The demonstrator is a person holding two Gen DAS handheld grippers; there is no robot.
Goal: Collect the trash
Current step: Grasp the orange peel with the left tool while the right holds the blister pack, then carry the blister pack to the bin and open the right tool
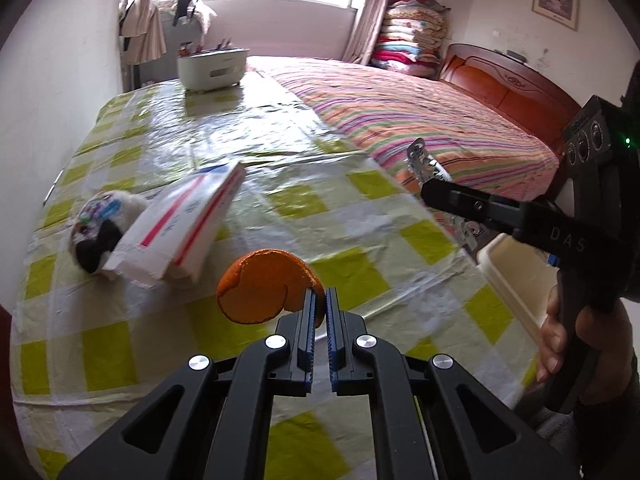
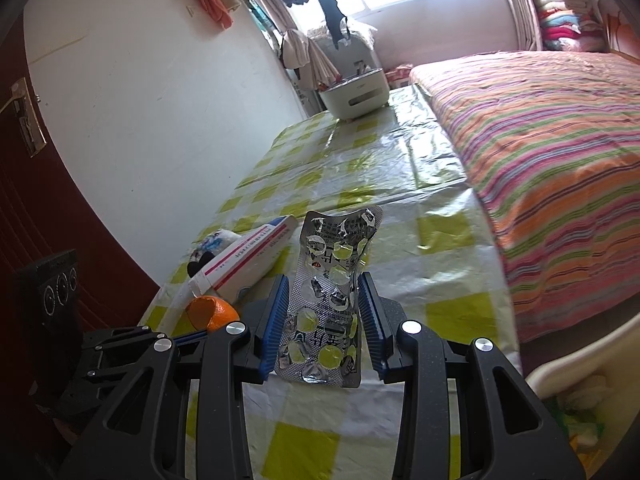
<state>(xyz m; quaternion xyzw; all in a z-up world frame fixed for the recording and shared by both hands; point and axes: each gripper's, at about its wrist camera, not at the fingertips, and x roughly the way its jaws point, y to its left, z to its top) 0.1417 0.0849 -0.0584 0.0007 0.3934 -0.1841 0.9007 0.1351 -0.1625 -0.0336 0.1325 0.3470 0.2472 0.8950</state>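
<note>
Above the checked table (image 1: pixel 160 360), the left gripper (image 1: pixel 318 304) pinches orange peel (image 1: pixel 260 288) shut, the right gripper (image 2: pixel 324 300) clamps an emptied blister pack (image 2: pixel 332 296); carry both level toward what may be a bin (image 2: pixel 580 380).

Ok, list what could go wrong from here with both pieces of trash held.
The left tool pinches only the orange peel's edge, so it may slip or tear loose. The right tool squeezes a crumpled blister pack by its sides; it could buckle and pop out before reaching the bin.
</note>
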